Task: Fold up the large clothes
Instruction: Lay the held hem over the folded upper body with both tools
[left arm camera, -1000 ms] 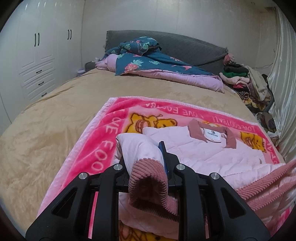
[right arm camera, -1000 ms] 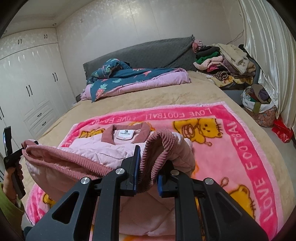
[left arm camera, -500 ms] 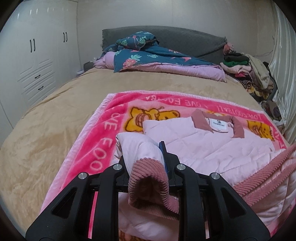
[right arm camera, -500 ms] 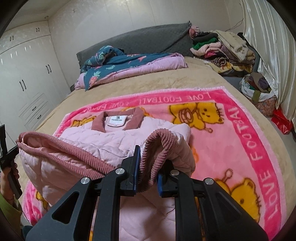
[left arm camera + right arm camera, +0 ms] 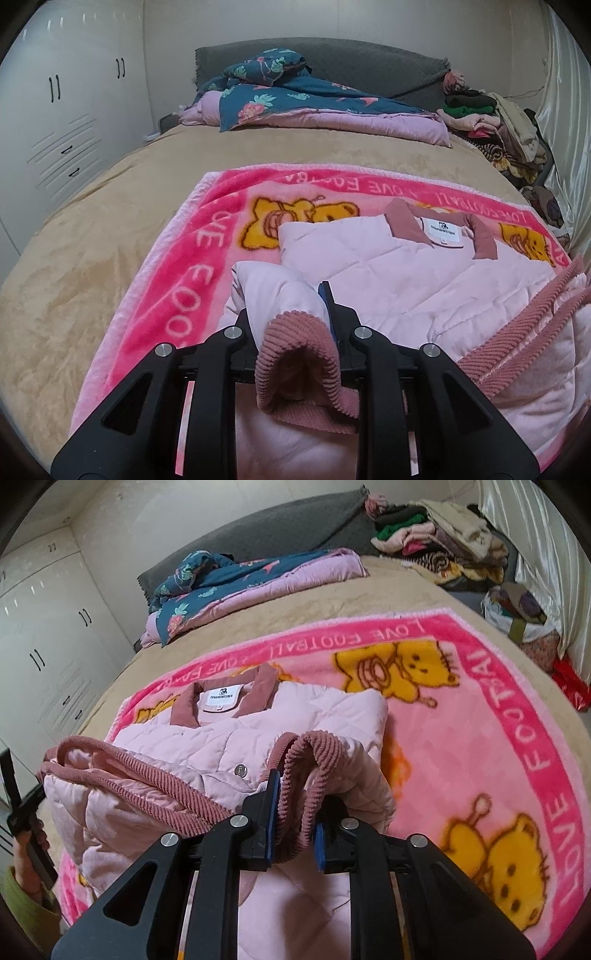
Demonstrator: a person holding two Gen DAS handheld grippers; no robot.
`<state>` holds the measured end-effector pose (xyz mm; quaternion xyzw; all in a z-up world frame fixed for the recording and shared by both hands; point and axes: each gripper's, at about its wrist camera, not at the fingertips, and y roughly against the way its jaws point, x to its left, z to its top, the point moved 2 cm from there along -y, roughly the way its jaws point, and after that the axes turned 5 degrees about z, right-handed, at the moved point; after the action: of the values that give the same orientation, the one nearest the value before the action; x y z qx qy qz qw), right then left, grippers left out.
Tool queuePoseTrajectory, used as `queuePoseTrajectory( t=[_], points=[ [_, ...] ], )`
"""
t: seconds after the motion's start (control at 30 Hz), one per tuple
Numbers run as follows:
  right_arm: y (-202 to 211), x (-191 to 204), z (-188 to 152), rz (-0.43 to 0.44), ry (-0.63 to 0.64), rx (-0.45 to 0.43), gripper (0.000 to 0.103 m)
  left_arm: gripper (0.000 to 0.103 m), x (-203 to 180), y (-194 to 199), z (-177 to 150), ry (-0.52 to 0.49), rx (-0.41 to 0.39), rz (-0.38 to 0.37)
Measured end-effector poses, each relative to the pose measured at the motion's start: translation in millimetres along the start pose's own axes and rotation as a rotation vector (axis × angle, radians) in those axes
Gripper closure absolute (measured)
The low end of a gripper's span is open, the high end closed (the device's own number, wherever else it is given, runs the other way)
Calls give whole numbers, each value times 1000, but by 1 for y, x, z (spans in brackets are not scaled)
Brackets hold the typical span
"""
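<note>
Your left claw point(image 5: 295, 325) and right claw point(image 5: 291, 812) each clench the ribbed hem of the pale pink quilted jacket point(image 5: 295, 720) lying on the pink cartoon blanket point(image 5: 498, 720), apparently mid-fold toward the collar. The teal floral duvet point(image 5: 295, 99) lies well apart.

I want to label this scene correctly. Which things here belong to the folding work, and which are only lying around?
Part of the job:
- pink quilted jacket
- left claw, shut on its ribbed hem
- right claw, shut on the hem too
- pink cartoon blanket under the jacket

Just lying about:
- blue floral quilt
- clothes pile
- wardrobe
</note>
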<state>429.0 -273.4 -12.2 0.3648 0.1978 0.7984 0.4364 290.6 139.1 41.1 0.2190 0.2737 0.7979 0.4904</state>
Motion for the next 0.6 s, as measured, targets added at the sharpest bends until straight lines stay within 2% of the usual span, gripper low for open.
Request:
queuePoseTrajectory(
  t=[0.33, 0.6],
  points=[
    [-15, -10, 4, 35, -88, 67, 85, 86, 0, -14, -4, 0, 25, -17],
    [-10, -17, 7, 67, -178, 110, 77, 81, 0, -8, -3, 14, 38, -45]
  ],
)
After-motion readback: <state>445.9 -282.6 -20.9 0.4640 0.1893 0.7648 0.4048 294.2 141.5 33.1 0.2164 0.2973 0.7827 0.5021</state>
